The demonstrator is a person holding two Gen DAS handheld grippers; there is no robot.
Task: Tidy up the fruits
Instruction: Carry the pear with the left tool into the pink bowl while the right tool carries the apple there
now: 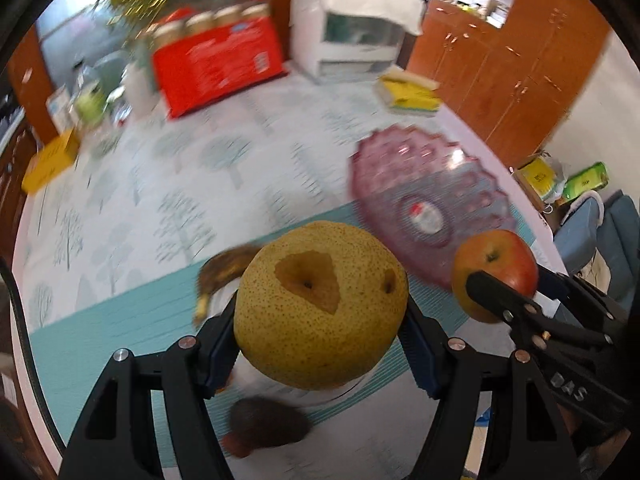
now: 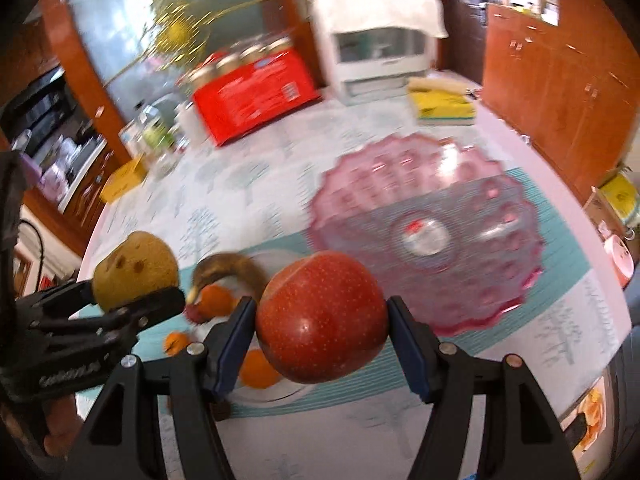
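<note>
Your left gripper (image 1: 320,312) is clamped on the yellow pear (image 1: 320,306), its blue pads pressed to both sides, and the pear is lifted above the desk (image 1: 168,208). Your right gripper (image 2: 322,318) is closed on the red apple (image 2: 322,316) in the same way, also held off the surface.

Take the pink glass bowl (image 2: 432,184) as your landmark. It sits on the teal striped mat (image 2: 560,248), and the apple hangs just in front of its near-left rim. The pear is held further to the bowl's left. Nothing but a small label shows on the bowl's floor, though blur smears much of its rim.

Left of the bowl, a clear plate (image 2: 280,392) is mostly hidden behind the apple and the gripper fingers. On it you can make out a browned banana (image 2: 236,270) and oranges (image 2: 258,372), each only partly visible. In the left wrist view a dark, blurred thing (image 1: 268,420) lies below the pear; it cannot be identified.

Behind the bowl, a yellow box (image 2: 444,108), a red carton (image 2: 256,96) and a white appliance (image 2: 376,56) stand at the desk's far side.
</note>
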